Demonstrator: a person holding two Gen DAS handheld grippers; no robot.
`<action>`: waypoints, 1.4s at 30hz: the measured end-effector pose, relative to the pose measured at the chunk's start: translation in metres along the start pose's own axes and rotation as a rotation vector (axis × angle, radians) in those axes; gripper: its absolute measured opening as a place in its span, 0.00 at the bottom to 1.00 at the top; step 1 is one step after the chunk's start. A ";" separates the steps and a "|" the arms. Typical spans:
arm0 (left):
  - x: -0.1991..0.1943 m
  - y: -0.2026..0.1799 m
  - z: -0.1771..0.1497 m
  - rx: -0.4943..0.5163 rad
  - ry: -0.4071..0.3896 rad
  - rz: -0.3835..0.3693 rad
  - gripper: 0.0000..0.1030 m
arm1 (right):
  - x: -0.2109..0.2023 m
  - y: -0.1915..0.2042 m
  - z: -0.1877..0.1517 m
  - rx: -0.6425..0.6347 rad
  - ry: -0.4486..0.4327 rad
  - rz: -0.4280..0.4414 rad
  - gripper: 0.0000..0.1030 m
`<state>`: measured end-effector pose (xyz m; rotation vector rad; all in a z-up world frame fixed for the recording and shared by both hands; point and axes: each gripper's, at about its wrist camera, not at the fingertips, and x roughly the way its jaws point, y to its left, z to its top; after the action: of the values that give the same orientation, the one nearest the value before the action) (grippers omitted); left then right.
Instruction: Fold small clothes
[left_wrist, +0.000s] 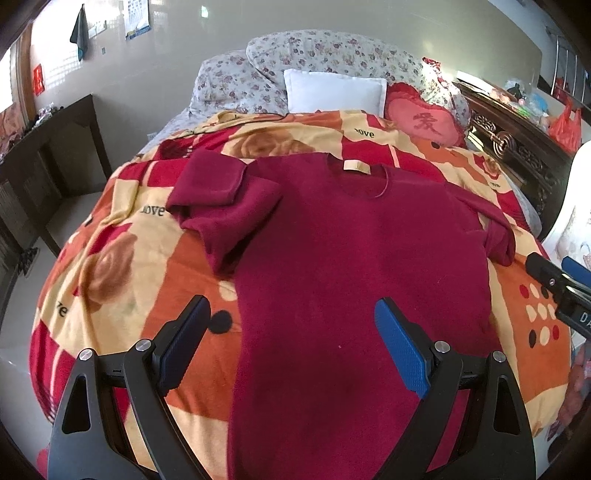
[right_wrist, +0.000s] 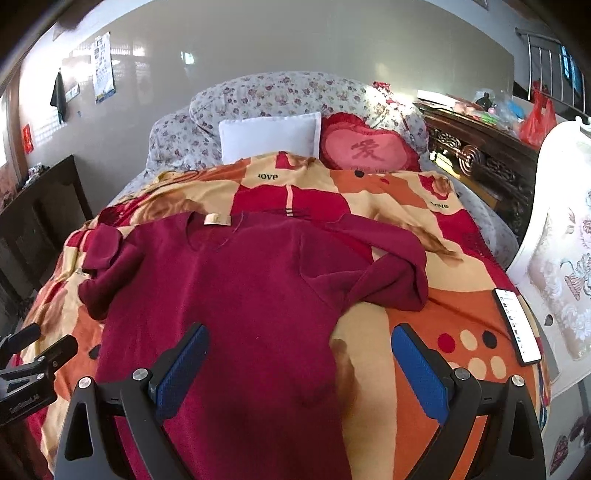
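Observation:
A dark red long-sleeved top (left_wrist: 351, 251) lies flat on the bed, collar and beige label (left_wrist: 356, 166) at the far end. Its left sleeve (left_wrist: 210, 184) is folded back on itself; its right sleeve (right_wrist: 388, 269) is bunched beside the body (right_wrist: 236, 295). My left gripper (left_wrist: 291, 332) is open and empty, hovering over the lower left hem. My right gripper (right_wrist: 299, 354) is open and empty, over the lower right edge of the top. The right gripper also shows at the right edge of the left wrist view (left_wrist: 561, 284); the left gripper shows at the left edge of the right wrist view (right_wrist: 33, 362).
The bed carries an orange, red and cream blanket (left_wrist: 129, 266). A phone (right_wrist: 517, 325) lies on it at the right. A white pillow (left_wrist: 334, 90), a red heart cushion (left_wrist: 424, 120) and floral bedding (right_wrist: 273, 96) sit at the head. Dark wooden furniture (left_wrist: 48, 155) stands left, a carved cabinet (right_wrist: 476, 155) right.

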<state>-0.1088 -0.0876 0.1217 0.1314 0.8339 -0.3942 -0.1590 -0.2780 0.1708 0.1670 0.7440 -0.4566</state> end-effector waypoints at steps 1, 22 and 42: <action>0.004 -0.002 0.000 -0.002 0.009 -0.002 0.88 | 0.004 0.000 0.000 0.000 0.004 0.002 0.95; 0.039 -0.001 0.011 -0.017 0.043 -0.018 0.88 | 0.052 0.014 0.003 -0.036 0.059 -0.003 0.95; 0.063 0.016 0.009 -0.051 0.075 0.011 0.88 | 0.078 0.038 0.009 -0.082 0.094 0.010 0.95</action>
<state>-0.0585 -0.0936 0.0806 0.1037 0.9164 -0.3587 -0.0862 -0.2739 0.1232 0.1157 0.8526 -0.4102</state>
